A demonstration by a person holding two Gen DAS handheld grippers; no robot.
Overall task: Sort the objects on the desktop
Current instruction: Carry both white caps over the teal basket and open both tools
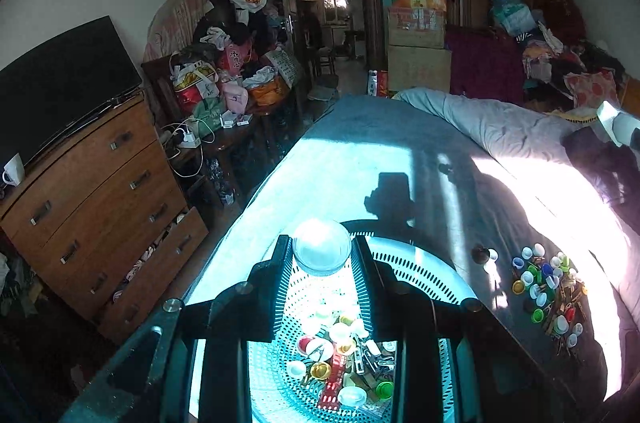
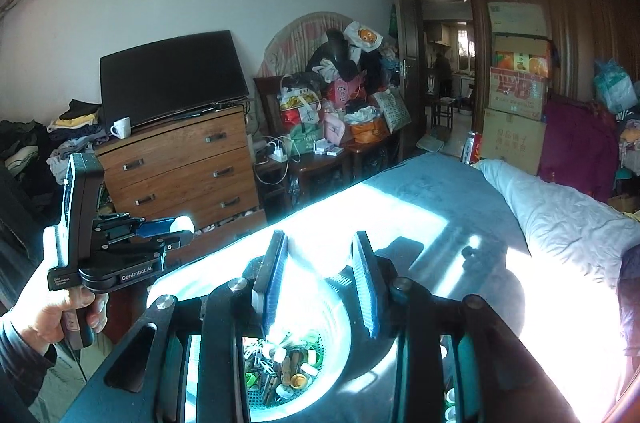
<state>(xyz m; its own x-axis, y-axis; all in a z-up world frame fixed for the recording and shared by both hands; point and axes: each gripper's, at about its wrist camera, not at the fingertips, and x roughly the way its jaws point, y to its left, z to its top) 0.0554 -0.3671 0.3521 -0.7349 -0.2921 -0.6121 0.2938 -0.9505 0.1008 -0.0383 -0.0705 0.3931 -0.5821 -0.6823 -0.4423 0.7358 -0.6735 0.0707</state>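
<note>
Holding a white bottle cap (image 1: 322,250) in our left hand-held gripper (image 1: 322,253), we've got it pinched narrow between both fingers, right above the perforated basket (image 1: 424,271). That basket sits on the bed (image 1: 360,151) and already has a jumble of caps and clothespins (image 1: 344,363) inside. Over on the dark sheet to the right, there's a loose pile of caps and pegs (image 1: 548,287) in the sun. Our right hand-held gripper (image 2: 320,275) hangs over the same basket with its fingers set narrow; glare washes out the gap, so we can't tell if anything's in it. From that side we also see the hand (image 2: 60,307) gripping the left tool.
</note>
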